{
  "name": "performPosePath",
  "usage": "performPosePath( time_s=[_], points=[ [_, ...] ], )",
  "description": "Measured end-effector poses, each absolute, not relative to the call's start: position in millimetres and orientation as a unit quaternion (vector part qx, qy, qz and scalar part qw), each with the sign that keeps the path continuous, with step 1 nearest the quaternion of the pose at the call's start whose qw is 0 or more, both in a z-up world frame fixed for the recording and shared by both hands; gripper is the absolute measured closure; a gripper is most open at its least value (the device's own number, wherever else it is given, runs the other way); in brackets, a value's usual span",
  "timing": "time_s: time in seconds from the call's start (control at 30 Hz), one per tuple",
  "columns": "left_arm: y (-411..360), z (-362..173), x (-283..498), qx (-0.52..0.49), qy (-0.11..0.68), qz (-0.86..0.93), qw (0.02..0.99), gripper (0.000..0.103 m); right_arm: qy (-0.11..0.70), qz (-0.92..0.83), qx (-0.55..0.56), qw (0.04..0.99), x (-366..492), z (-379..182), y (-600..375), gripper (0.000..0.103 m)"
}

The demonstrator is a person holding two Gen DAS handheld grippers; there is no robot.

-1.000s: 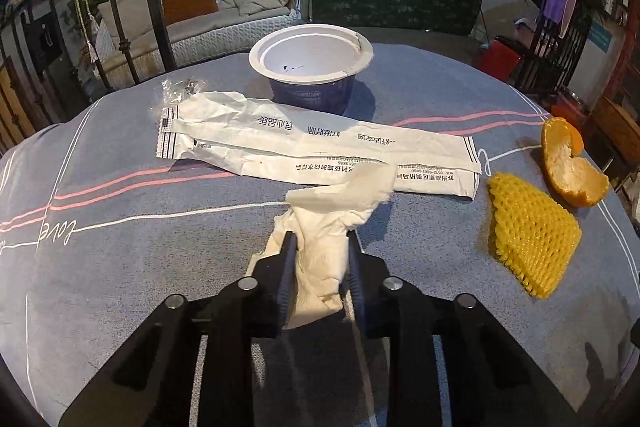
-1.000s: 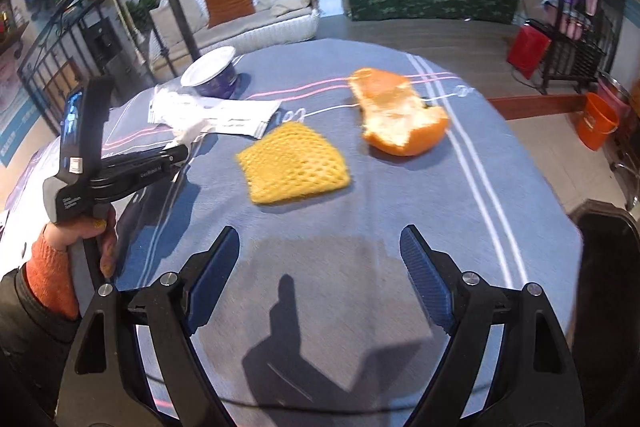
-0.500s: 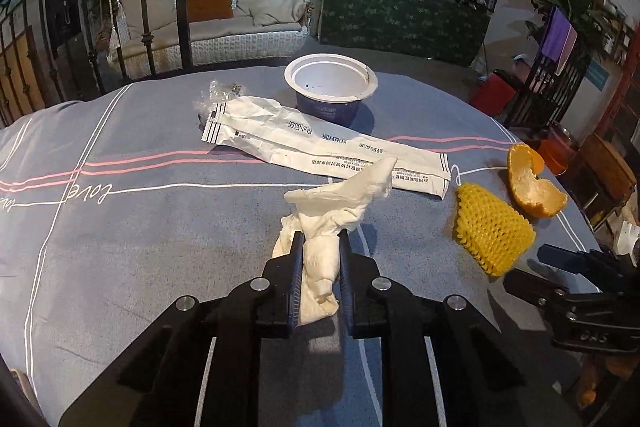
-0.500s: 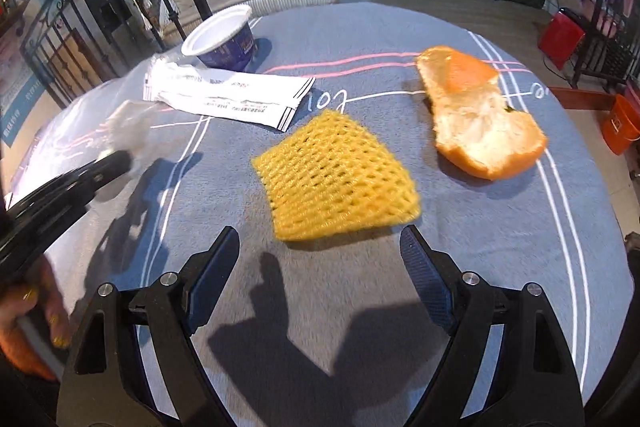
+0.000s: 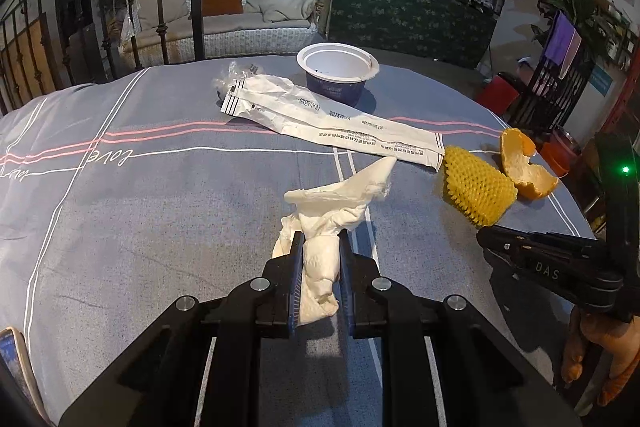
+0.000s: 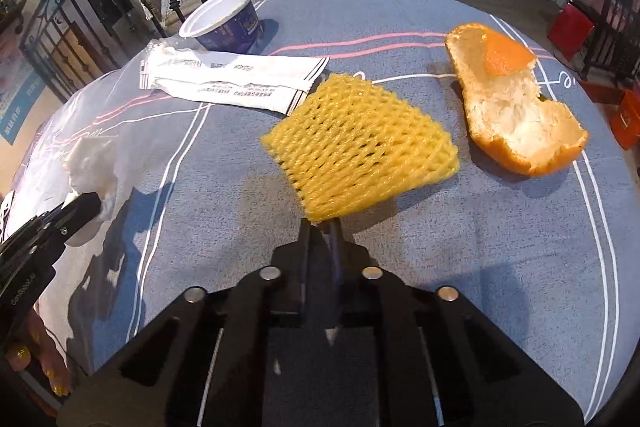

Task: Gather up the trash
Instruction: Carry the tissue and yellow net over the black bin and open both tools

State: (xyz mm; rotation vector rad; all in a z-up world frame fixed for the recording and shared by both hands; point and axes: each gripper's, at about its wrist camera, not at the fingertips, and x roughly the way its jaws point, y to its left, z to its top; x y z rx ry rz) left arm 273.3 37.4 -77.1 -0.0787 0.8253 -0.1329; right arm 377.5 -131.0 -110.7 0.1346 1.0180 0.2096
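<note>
My left gripper (image 5: pixel 319 241) is shut on a crumpled white tissue (image 5: pixel 332 211) and holds it above the blue-grey tablecloth. The tissue (image 6: pixel 94 163) also shows at the left of the right wrist view. My right gripper (image 6: pixel 323 223) is shut on the near corner of a yellow foam fruit net (image 6: pixel 356 143). The net (image 5: pixel 474 189) also shows in the left wrist view, with the right gripper (image 5: pixel 486 233) at it. An orange peel (image 6: pixel 516 107) lies right of the net. A long white wrapper (image 5: pixel 332 121) and an empty white-and-blue cup (image 5: pixel 338 71) lie farther back.
The round table (image 5: pixel 120 207) carries pink and white stripes. A crinkled clear plastic scrap (image 5: pixel 236 75) lies at the wrapper's far end. A wicker sofa (image 5: pixel 224 15) and iron railing stand beyond the table; red bins (image 6: pixel 568 27) stand on the floor at right.
My right gripper has moved forward and shut on the yellow net's corner; it was open before. My left gripper has lifted and drawn back with the tissue.
</note>
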Motion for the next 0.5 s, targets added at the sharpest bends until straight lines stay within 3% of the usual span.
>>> performPosePath(
  time_s=[0.2,0.23,0.3,0.33,0.37,0.5],
  points=[
    [36,-78,263,-0.051,0.401,-0.068,0.912,0.086,0.479,0.115,0.063,0.868,366,-104,-130,0.098],
    [36,-77,262,-0.051,0.399,-0.069,0.913,0.086,0.475,0.112,0.062,0.871,366,-102,-130,0.095],
    [36,-74,260,-0.053,0.396,-0.071,0.914,0.086,0.467,0.104,0.054,0.877,367,-97,-130,0.063],
    [36,-74,260,-0.054,0.395,-0.071,0.914,0.086,0.46,0.098,0.051,0.881,367,-94,-130,0.026],
    [36,-73,259,-0.055,0.393,-0.071,0.915,0.086,0.444,0.094,0.046,0.89,368,-89,-129,0.02],
    [36,-74,258,-0.063,0.393,-0.074,0.914,0.086,0.439,0.097,0.024,0.893,384,-82,-119,0.022]
  ],
)
